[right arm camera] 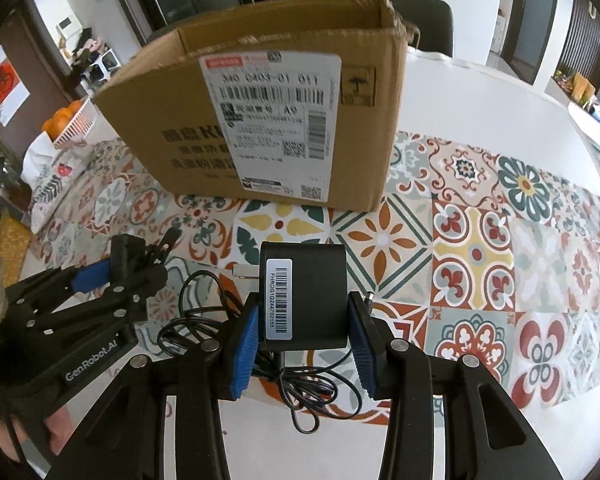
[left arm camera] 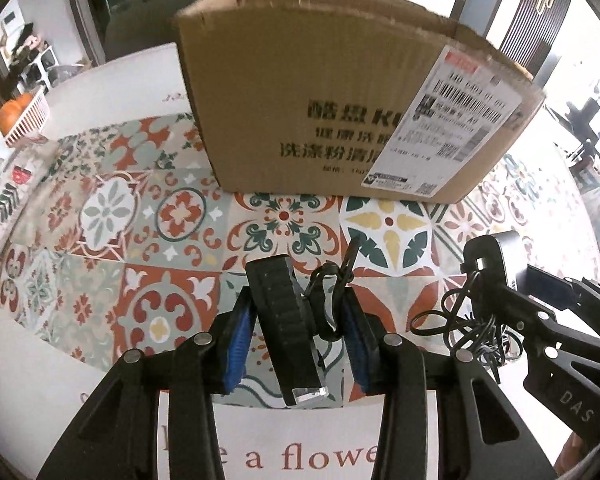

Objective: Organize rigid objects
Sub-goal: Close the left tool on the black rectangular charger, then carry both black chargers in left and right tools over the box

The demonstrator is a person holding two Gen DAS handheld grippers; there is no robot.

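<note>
The right gripper (right arm camera: pixel 304 340) is clamping a black power adapter (right arm camera: pixel 302 296) with trailing cable before the brown cardboard box (right arm camera: pixel 260 120). The left gripper (left arm camera: pixel 296 344) is apparently gripping a ribbed black rectangular device (left arm camera: pixel 286 328) above the patterned tablecloth (left arm camera: pixel 148 220).

The white sticker on the power adapter (right arm camera: pixel 303 300) reads "FHRDG1G244732155" beside a barcode. The shipping label (right arm camera: pixel 272 120) on the cardboard box (right arm camera: pixel 380 128) shows "340 0403-01 011" and "A9"; its smaller print is illegible. The left claw (right arm camera: pixel 140 264) carries "GenRobot.AI" on its arm. The tablecloth (left arm camera: pixel 260 440) on the table bears the words "a flowe", cut off by the claw.
</note>
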